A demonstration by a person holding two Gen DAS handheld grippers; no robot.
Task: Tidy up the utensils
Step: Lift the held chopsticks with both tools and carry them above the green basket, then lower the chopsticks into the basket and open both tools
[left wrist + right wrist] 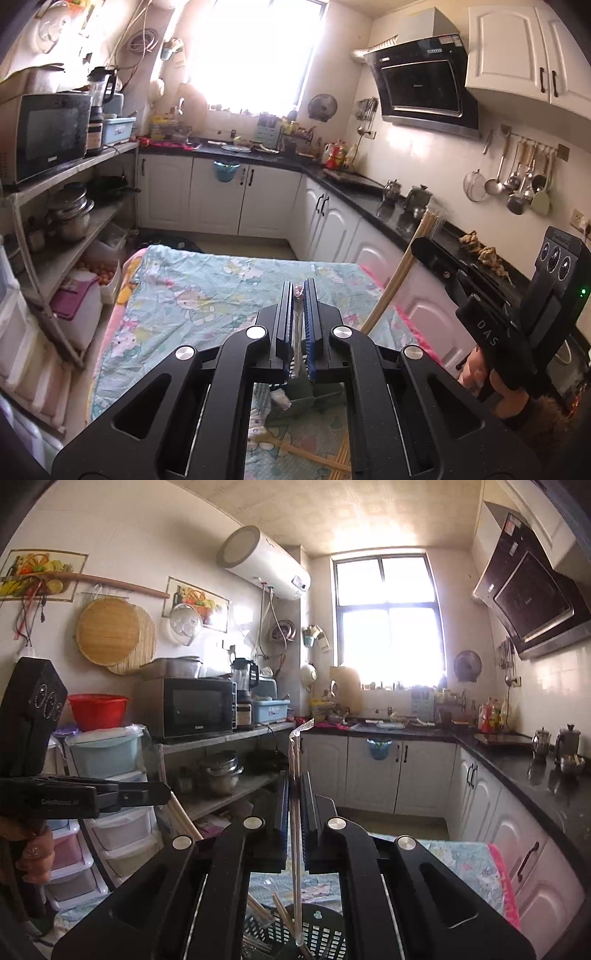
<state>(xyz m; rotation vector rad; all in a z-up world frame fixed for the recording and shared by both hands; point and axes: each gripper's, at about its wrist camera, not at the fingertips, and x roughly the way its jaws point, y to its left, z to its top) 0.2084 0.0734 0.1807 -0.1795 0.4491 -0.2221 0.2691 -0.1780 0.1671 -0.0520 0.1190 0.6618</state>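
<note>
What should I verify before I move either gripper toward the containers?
1. Left gripper jaws shut on a thin wrapped item: ok.
2. Right gripper jaws shut on wrapped chopsticks, which stand nearly upright: ok.
3. Black basket in view below the right jaws, loose chopsticks already in it: ok.
4. Green bin in view below the left jaws: ok.
5. Which container each held item belongs in: cannot tell.

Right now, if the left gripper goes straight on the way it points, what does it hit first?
Probably the cloth-covered table: the left gripper tilts slightly down over it. If it clears the far edge, the white cabinets come next. Depth is unclear.
</note>
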